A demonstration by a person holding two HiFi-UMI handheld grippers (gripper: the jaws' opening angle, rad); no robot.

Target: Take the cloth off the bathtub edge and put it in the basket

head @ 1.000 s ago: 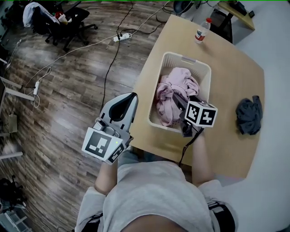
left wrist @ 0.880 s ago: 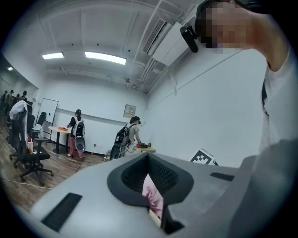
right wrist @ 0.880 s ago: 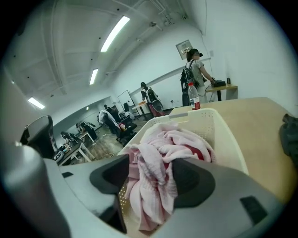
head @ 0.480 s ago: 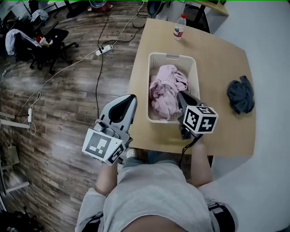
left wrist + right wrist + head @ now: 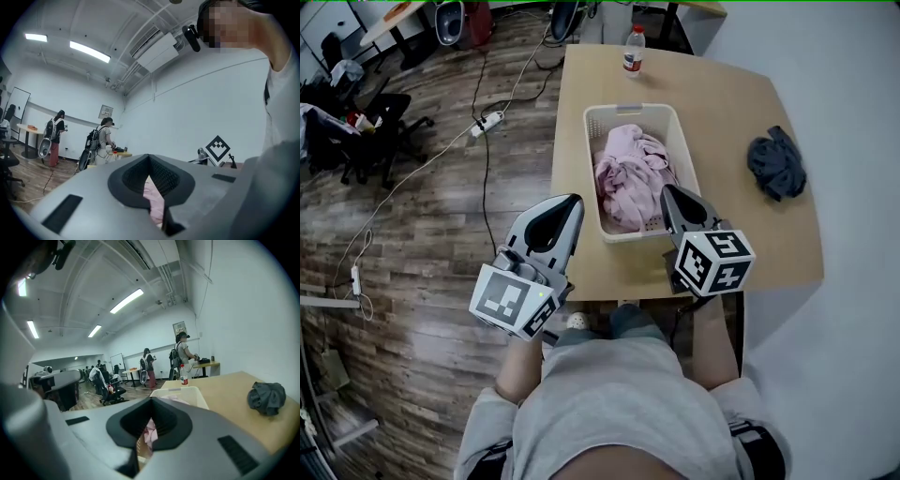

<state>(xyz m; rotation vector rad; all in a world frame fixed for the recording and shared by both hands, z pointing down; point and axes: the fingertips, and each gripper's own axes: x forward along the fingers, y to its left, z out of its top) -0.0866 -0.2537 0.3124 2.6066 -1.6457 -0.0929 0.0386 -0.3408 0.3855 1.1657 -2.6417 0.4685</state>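
Already pressed together, the right gripper's (image 5: 672,197) jaws had just been closing, with nothing between them. The left gripper (image 5: 570,204) was likewise clenched and empty. At eleven o'clock from the right tips, the pink cloth (image 5: 628,176) lay heaped inside the basket (image 5: 592,164) on the table (image 5: 741,239). A dark grey cloth (image 5: 776,165) sat at three o'clock from the basket, well apart.

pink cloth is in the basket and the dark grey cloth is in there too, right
No. The pink cloth is in the basket, but the dark grey cloth lies on the table outside it, as the head view shows.
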